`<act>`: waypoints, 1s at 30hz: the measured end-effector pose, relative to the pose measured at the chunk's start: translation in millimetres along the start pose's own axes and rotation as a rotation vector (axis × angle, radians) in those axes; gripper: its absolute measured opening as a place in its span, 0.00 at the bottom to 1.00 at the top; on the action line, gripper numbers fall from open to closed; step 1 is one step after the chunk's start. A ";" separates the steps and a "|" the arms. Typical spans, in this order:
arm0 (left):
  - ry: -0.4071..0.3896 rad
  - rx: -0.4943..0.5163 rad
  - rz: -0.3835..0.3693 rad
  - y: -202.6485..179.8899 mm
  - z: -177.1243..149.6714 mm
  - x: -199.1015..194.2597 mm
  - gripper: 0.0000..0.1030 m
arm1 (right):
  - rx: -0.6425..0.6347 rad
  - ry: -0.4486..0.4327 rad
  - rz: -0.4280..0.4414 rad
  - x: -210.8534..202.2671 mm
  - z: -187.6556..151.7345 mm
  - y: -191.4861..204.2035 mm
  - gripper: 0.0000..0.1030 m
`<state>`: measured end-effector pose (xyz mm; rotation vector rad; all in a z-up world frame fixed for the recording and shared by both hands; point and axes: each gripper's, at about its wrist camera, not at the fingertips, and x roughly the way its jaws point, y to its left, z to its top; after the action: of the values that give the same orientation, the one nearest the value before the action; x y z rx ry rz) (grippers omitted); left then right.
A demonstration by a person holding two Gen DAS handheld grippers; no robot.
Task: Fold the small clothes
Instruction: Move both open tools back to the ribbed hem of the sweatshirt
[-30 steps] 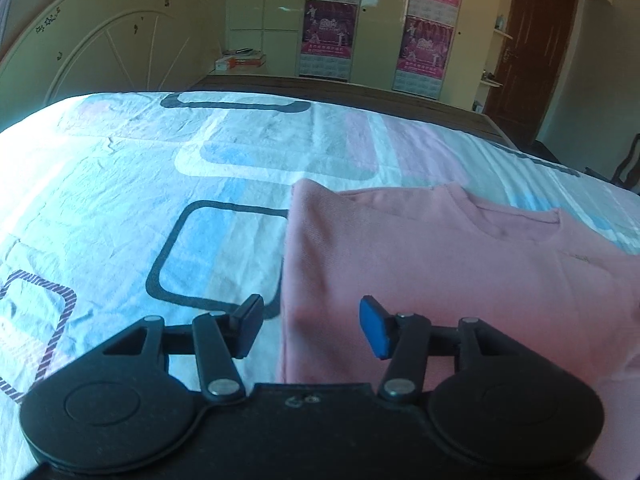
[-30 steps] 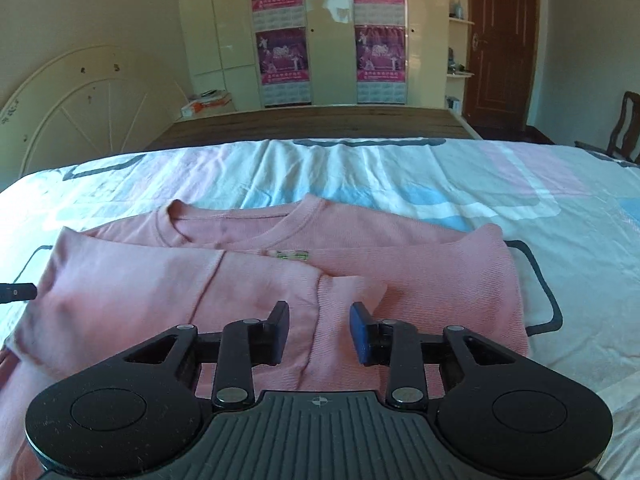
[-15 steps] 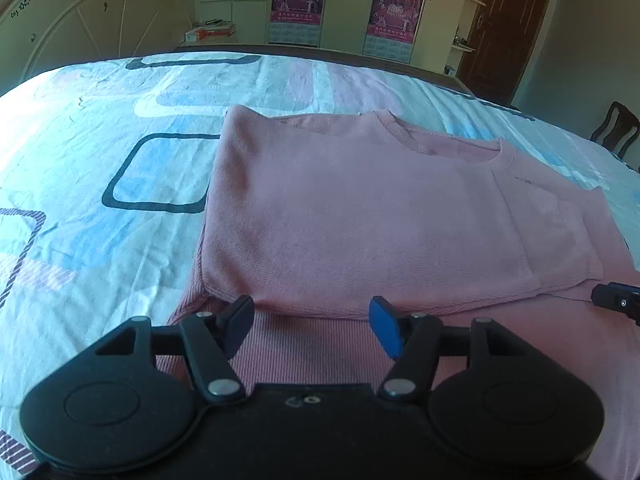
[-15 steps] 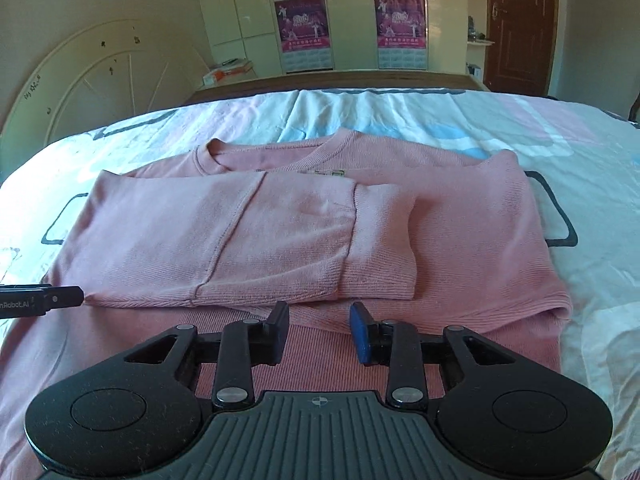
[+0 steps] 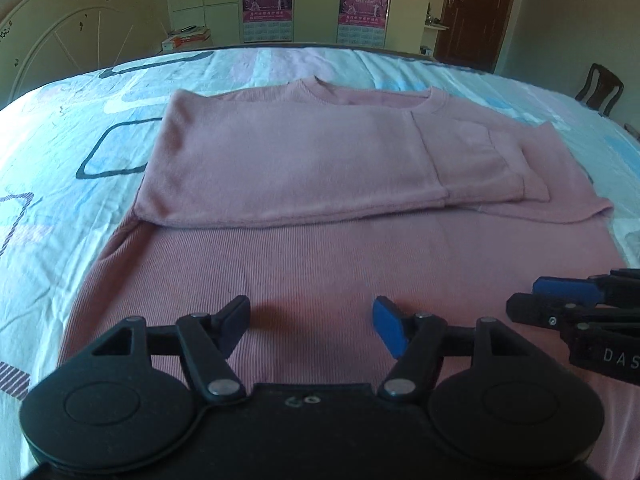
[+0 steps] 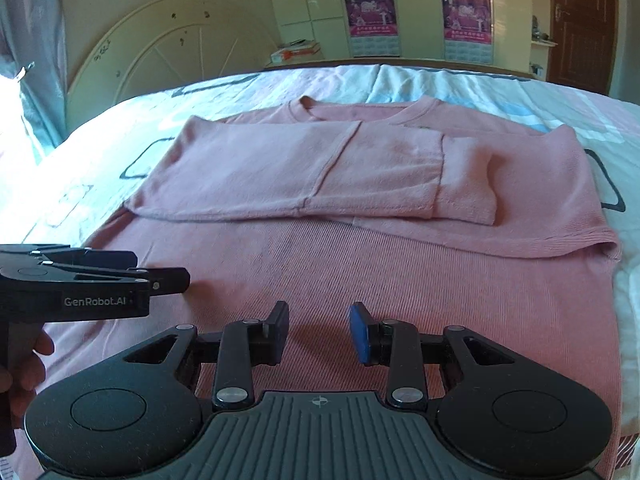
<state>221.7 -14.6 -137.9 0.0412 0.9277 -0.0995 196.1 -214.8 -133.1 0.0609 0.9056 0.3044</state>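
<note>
A pink long-sleeved sweater (image 5: 304, 264) lies flat on the bed, neck at the far side, both sleeves folded across its chest (image 5: 288, 168). It also shows in the right wrist view (image 6: 400, 272). My left gripper (image 5: 311, 326) is open and empty, low over the sweater's lower part. My right gripper (image 6: 319, 330) is open and empty over the same lower part, beside the left one. Each gripper shows at the edge of the other's view, the right one (image 5: 560, 300) and the left one (image 6: 120, 284).
The bed sheet (image 5: 80, 128) is pale blue and pink with dark rounded rectangles. A white arched headboard (image 6: 160, 52) stands at the left. Wardrobes with posters (image 5: 360, 4), a brown door (image 5: 476, 12) and a chair (image 5: 600, 88) stand beyond the bed.
Both grippers have drawn back from the folded sleeves toward the sweater's lower part. They stay open. The sleeves lie folded and still.
</note>
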 end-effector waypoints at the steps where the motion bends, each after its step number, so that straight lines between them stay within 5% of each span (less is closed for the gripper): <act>1: 0.002 0.002 0.010 3.1 -6.3 0.0 0.68 | -0.027 0.018 -0.018 2.1 -6.4 0.3 0.33; 10: 0.006 -0.006 0.013 37.4 -42.6 -29.9 0.73 | 0.036 0.002 -0.165 -36.5 -47.5 -19.8 0.33; 18: 0.009 0.050 -0.065 36.7 -70.5 -64.7 0.71 | 0.064 -0.029 -0.097 -60.6 -72.1 42.9 0.33; 30: 0.018 0.102 -0.074 48.1 -99.2 -79.4 0.72 | 0.109 0.016 -0.241 -83.3 -111.7 48.0 0.33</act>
<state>100.4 46.4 -134.1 0.1027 0.9420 -0.2156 49.5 -201.2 -129.9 0.0490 0.9347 0.0317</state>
